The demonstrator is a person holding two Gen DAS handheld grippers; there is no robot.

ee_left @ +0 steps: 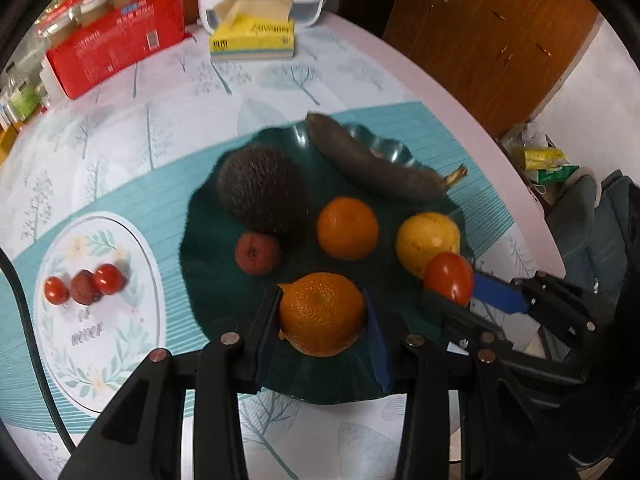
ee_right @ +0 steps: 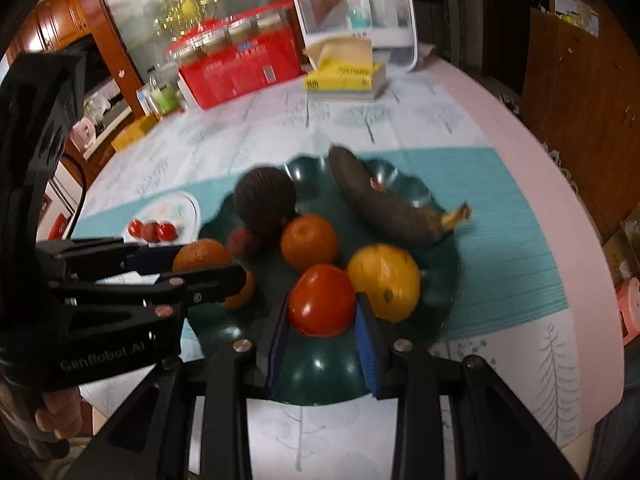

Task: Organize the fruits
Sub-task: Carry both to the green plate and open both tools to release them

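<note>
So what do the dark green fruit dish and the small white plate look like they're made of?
The dark green dish looks like glossy glazed ceramic or glass: scalloped rim, sharp highlights on its flutes. It could be hard plastic. The small white plate looks like glazed ceramic or melamine, smooth, with a printed leaf wreath and a thin rim line. Neither shows an edge that would settle it.

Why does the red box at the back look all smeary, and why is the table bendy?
Left wrist view: the red box is motion-blurred, while the orange looks sharper. Right wrist view: the fisheye lens bends the table edge into a curve.
</note>
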